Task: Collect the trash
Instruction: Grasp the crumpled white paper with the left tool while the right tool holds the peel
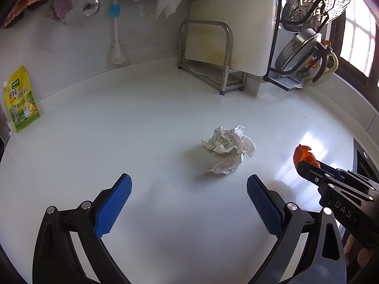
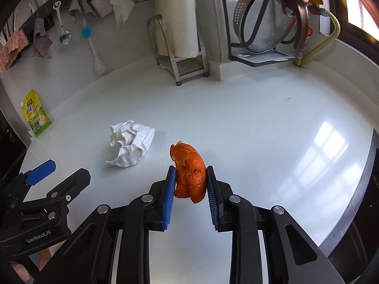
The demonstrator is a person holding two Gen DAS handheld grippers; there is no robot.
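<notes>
A crumpled sheet of grid-lined paper (image 1: 228, 150) lies on the white counter (image 1: 142, 123), a short way ahead of my left gripper (image 1: 189, 184), which is open and empty. The paper also shows in the right wrist view (image 2: 131, 143), to the left. My right gripper (image 2: 190, 172) is shut on an orange peel (image 2: 189, 170) and holds it above the counter. In the left wrist view the right gripper (image 1: 305, 163) enters from the right with the peel (image 1: 303, 155) at its tip.
A yellow seasoning pouch (image 1: 21, 100) leans on the back wall at the left. A metal rack (image 1: 208, 54) with a white cutting board stands at the back. A dish rack with steel pots (image 1: 305, 49) stands at the back right. A bottle brush (image 1: 116, 37), ladle and cloths hang on the wall.
</notes>
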